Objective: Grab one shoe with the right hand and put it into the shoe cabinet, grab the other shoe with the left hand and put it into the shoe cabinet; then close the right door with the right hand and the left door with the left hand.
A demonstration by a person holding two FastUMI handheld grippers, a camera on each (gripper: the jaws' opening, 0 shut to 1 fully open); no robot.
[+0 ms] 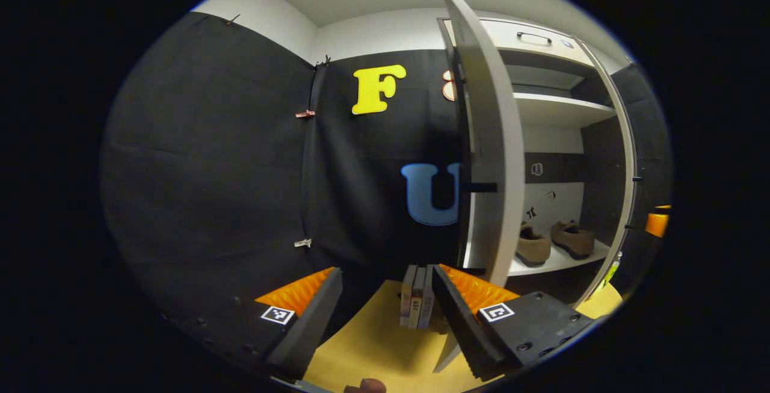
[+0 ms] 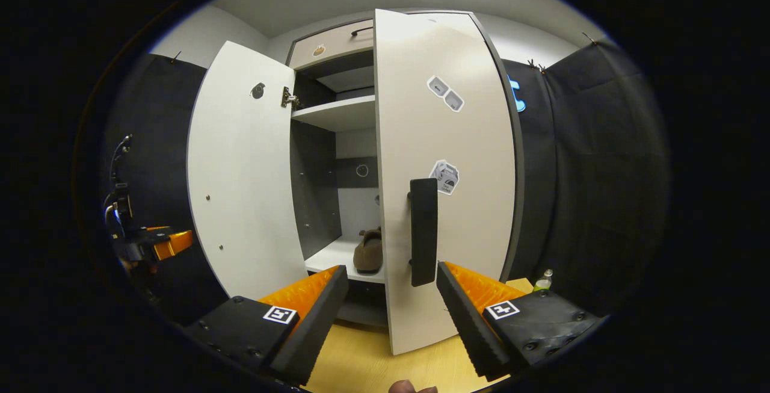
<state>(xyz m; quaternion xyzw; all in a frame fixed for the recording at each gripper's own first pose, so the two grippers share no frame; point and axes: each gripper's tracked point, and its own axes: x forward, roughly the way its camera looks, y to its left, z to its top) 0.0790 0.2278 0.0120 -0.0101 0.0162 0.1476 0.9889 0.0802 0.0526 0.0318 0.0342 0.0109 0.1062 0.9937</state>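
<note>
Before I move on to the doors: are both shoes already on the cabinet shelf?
Yes, in the left gripper view both shoes sit side by side on the lower shelf inside the open cabinet.

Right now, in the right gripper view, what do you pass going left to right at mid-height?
Other gripper → open left door → shoe on the lower shelf → right door's handle → right door → small bottle.

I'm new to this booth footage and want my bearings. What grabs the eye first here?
The tall shoe cabinet stands with both doors ajar; the right door with its dark handle looms just ahead of the open right gripper. Two brown shoes already sit on its lower shelf.
</note>
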